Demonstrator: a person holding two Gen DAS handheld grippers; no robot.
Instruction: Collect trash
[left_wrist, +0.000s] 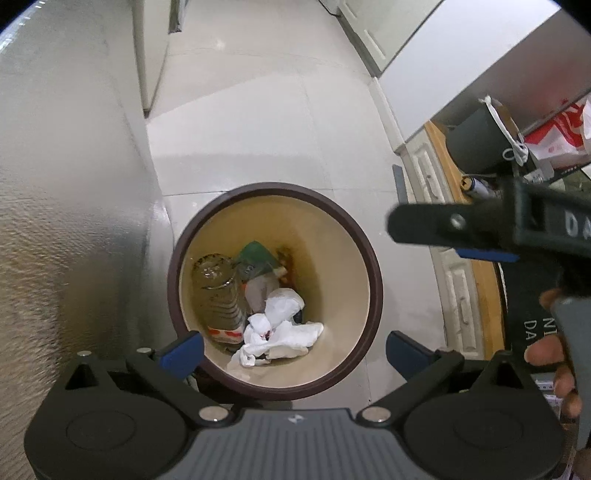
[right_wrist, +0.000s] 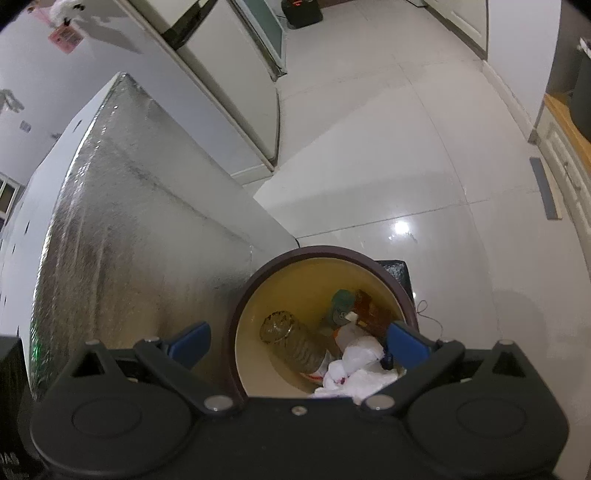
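A: Both spread?
B: Yes. The left gripper (left_wrist: 293, 345) and right gripper (right_wrist: 299, 341) gape, nothing between them, above the round cream bin with a brown rim (left_wrist: 364, 284).
A: The trash?
B: Crumpled white tissue (left_wrist: 280, 328) lies inside, beside a clear plastic bottle (left_wrist: 218, 291); glossy tiled floor (left_wrist: 258, 122) beyond.

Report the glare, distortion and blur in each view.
Left wrist view: fisheye bends the counter edge and darkens the corners; the trash bin is sharp. Right wrist view: a bright lamp glare spot sits on the glossy floor tiles; the silver fridge side bulges; the crumpled tissue looks slightly overexposed.
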